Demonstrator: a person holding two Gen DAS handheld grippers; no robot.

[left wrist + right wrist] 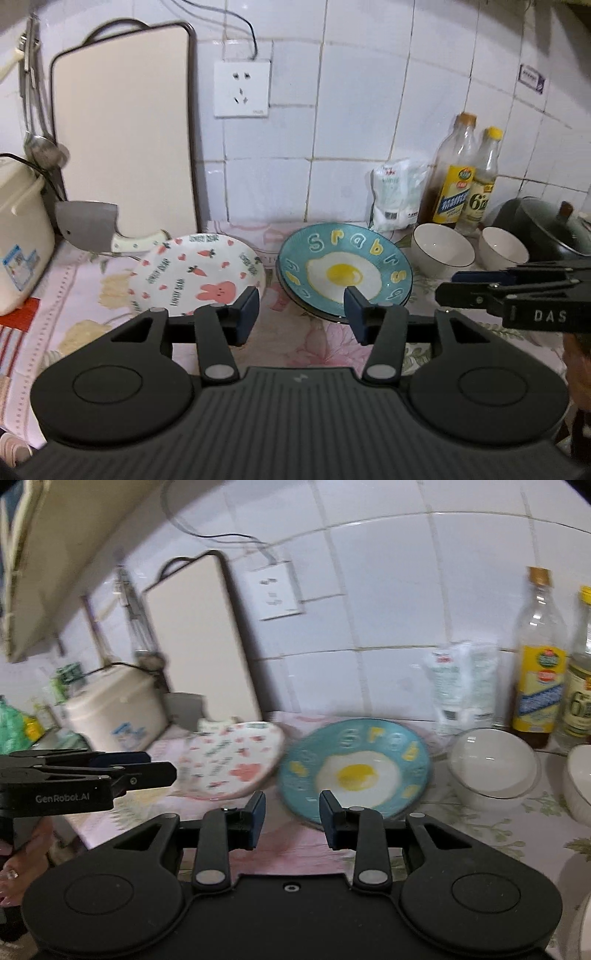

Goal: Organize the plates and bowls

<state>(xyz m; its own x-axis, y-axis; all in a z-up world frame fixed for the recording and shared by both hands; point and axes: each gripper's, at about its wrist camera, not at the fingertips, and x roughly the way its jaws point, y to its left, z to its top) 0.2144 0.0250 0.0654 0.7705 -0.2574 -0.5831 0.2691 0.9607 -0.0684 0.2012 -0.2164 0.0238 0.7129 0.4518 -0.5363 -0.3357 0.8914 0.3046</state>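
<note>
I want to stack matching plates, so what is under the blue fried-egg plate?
A second plate's dark rim peeks out beneath the blue egg plate, along its lower left edge. Its face and pattern are covered, so a match cannot be confirmed.

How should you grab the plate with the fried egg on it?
Take the round teal plate with the fried-egg picture by its near rim, coming in low from the front. It lies flat on the floral cloth, and that edge faces both open tools and looks unblocked; white bowls crowd its right.
</note>
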